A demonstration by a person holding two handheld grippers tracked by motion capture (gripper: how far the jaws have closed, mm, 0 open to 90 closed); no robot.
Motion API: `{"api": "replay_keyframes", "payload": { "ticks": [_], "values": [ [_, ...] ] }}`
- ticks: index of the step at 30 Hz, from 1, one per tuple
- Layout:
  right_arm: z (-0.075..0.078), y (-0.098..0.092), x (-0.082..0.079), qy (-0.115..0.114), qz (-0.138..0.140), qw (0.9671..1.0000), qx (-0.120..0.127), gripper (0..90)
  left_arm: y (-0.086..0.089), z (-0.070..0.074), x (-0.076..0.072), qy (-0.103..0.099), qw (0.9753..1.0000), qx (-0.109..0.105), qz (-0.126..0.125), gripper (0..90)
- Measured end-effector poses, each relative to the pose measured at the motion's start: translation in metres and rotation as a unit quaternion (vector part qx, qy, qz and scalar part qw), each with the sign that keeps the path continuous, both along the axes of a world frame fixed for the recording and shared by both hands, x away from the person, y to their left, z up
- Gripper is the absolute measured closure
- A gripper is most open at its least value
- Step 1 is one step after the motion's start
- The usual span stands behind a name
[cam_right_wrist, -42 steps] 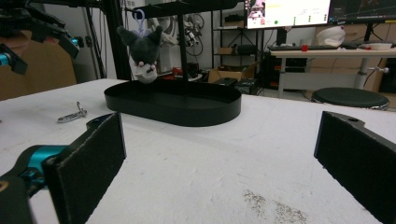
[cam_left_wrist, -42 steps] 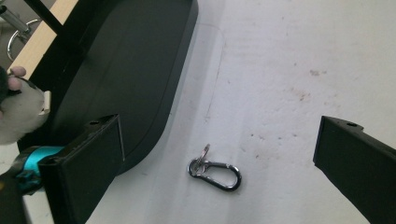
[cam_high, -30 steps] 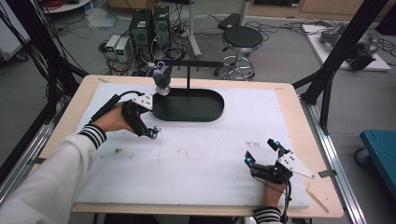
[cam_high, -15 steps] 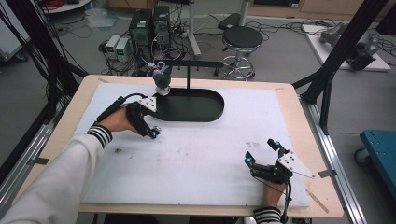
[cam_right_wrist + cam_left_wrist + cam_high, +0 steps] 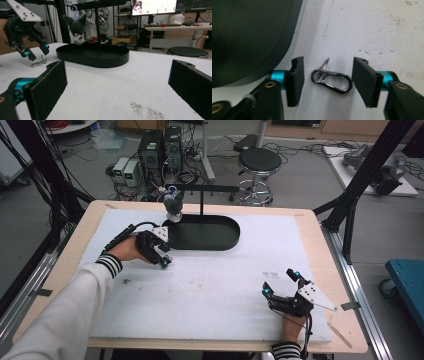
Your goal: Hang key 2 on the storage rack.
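- Chrome carabiner clip (image 5: 332,81) w/ split key ring (image 5: 322,69) at its upper-left end lies flat on white table cover (image 5: 225,285), centre of left gripper view, slightly below mid-frame.
- Left gripper (image 5: 327,78): jaws spread wide, one pad each side of clip. Left pad just beside ring end; right pad just beside rounded end. Contact w/ clip: cannot tell, narrow gaps appear on both sides.
- High view: left gripper (image 5: 162,257) sits left of centre, tips pointing down at cover, just below-left of tray edge. Clip too small to resolve there.
- Right gripper view: clip (image 5: 38,62) at left of frame, lying on cover directly under tips of left gripper (image 5: 35,52). White three-cornered plate visible at upper left on that gripper.
- Black oval tray (image 5: 205,232) upper centre in high view; its curved wall occupies upper left of left gripper view (image 5: 249,37); clip lies outside it, near the rim.
- Black T-shaped stand (image 5: 201,202) rises from tray; dark grey plush toy (image 5: 173,205) hangs from left end of its crossbar, above tray's left end.
- Right gripper (image 5: 280,287): lower right in high view, resting on cover, well apart from tray and clip. Jaws wide apart, nothing between them; pads at lower left and lower right of right gripper view (image 5: 120,85).
- Small dark smudges on cover near lower centre of right gripper view.
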State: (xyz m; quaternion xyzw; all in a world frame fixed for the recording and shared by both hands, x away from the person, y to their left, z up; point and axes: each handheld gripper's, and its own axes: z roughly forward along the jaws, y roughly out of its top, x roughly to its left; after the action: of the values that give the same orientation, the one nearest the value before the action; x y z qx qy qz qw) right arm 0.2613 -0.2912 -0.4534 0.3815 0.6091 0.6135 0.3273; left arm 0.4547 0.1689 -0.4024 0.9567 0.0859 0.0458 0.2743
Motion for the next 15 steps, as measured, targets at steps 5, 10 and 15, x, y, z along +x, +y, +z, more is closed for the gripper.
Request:
{"api": "replay_keyframes", "payload": {
  "ticks": [5, 10, 15],
  "values": [
    [-0.0001, -0.0003, 0.0001, 0.0, 0.0, 1.0, -0.001, 1.3, -0.0014, -0.0014, -0.0004, -0.002, 1.0, 0.005, 0.0, 52.7],
    [-0.0001, -0.0003, 0.0001, 0.0, 0.0, 1.0, -0.001, 1.3, -0.0019, -0.0021, -0.0002, -0.008, 0.9998, 0.019, 0.004, 59.1],
    [0.0, -0.0004, 0.0001, 0.0, 0.0, 1.0, 0.0, 1.3, -0.0025, -0.0021, 0.0001, -0.012, 0.9996, 0.026, 0.003, 64.4]
  ]
}}
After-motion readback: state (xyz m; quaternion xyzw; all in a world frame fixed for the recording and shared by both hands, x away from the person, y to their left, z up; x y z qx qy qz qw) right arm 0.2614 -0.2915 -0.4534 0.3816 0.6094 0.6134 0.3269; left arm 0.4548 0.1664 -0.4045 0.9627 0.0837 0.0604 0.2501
